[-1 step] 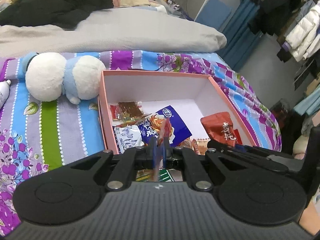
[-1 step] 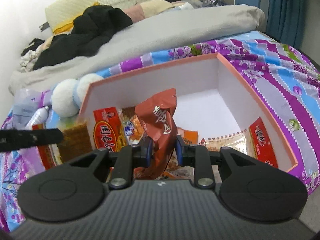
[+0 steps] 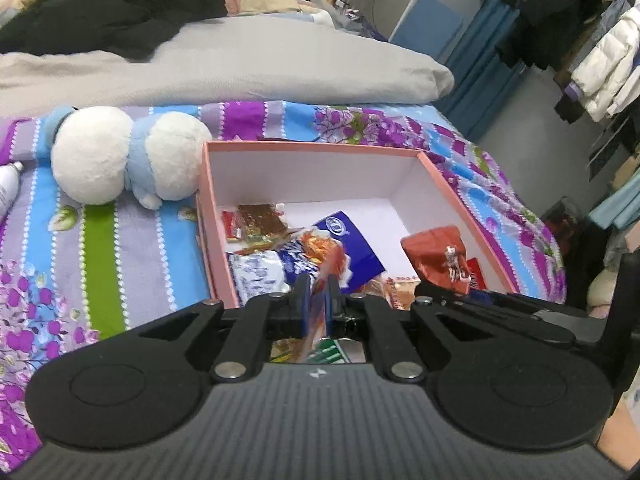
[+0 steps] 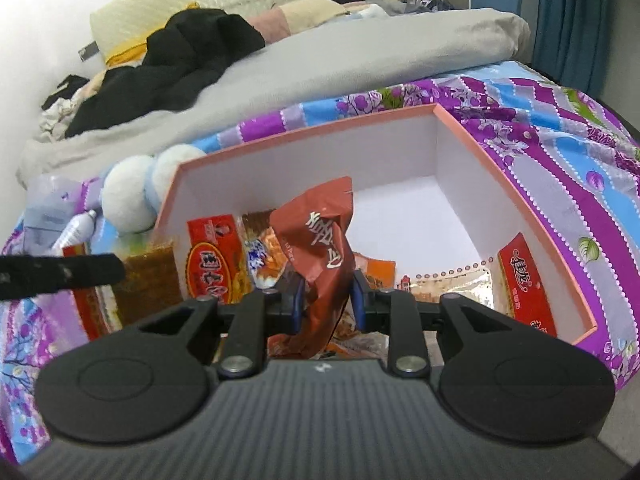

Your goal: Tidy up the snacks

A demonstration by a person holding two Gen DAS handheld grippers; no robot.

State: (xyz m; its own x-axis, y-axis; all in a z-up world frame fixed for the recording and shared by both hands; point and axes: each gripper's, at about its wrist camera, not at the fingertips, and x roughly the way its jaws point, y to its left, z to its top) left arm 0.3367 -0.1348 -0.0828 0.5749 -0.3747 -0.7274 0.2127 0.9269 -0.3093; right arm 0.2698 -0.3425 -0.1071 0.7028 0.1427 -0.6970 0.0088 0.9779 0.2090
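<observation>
So quick rundown, near to far:
change vs prev frames: nothing I can spot, both views look identical, same grips, same layout.
left gripper (image 3: 316, 304): clamped narrow on a thin blue/orange snack packet (image 3: 320, 280), edge-on between the pads, held just over the near end of the box.
right gripper (image 4: 326, 300): closed on a brown-red crinkly packet (image 4: 320, 244) w/ white lettering, standing upright, top flopped over, inside the box's near end.
box (image 3: 304, 146): pink outside, white inside, sitting on the striped floral bedsheet (image 3: 100, 248). Snacks piled at near/left end, far half bare.
in box: blue-white packet (image 3: 256, 276), red packet (image 4: 210, 264) leaning on left wall, red packet (image 4: 524, 276) on right wall.
beside box: white/blue plush toy (image 3: 124, 156), touching the far-left corner.
far: grey duvet (image 3: 240, 64), black clothes (image 3: 112, 4) on top.
</observation>
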